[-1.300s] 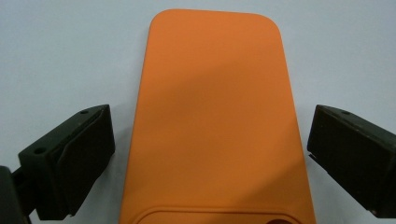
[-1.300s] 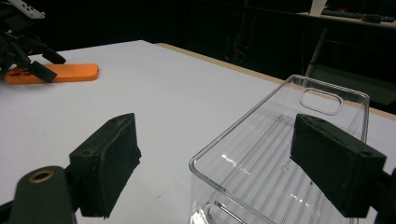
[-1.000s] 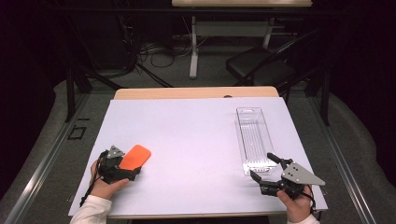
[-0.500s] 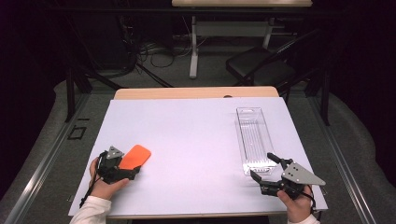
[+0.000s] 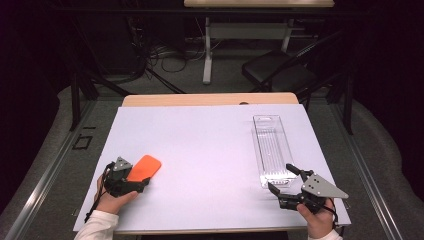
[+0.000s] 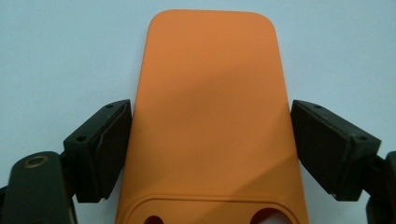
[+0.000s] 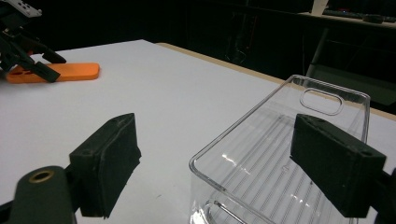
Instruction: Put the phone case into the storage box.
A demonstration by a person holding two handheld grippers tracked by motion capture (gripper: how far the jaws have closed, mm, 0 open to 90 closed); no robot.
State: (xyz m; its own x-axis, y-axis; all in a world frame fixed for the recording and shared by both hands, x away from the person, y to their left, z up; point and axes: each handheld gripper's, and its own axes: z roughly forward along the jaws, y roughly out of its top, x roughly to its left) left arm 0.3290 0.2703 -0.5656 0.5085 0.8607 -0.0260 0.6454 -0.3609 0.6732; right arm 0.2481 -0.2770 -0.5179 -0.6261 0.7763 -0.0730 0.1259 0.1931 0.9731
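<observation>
The left claw point(image 6: 205, 154) has been closing around the one orange case point(image 6: 210, 121), not yet pressing; its near end is cut off. The right claw point(image 7: 224, 168) is released, one clear tray point(image 7: 280, 154) between its jaws on the bench point(image 5: 210, 135).

A white sheet point(image 5: 210, 150) was spread over most of a wooden table point(image 5: 210, 99), whose far edge was left uncovered as a pale strip. Behind the table a black chair point(image 5: 280, 75) was set on the grey floor point(image 5: 65, 150), and beside it the white leg point(image 5: 206, 55) of a second table point(image 5: 257, 3) was seen (its top barely caught at the upper edge). Dark cables point(image 5: 160, 52) were strewn on the floor beneath that second table. A square outline point(image 5: 81, 142) was marked on the floor left of the sheet.
</observation>
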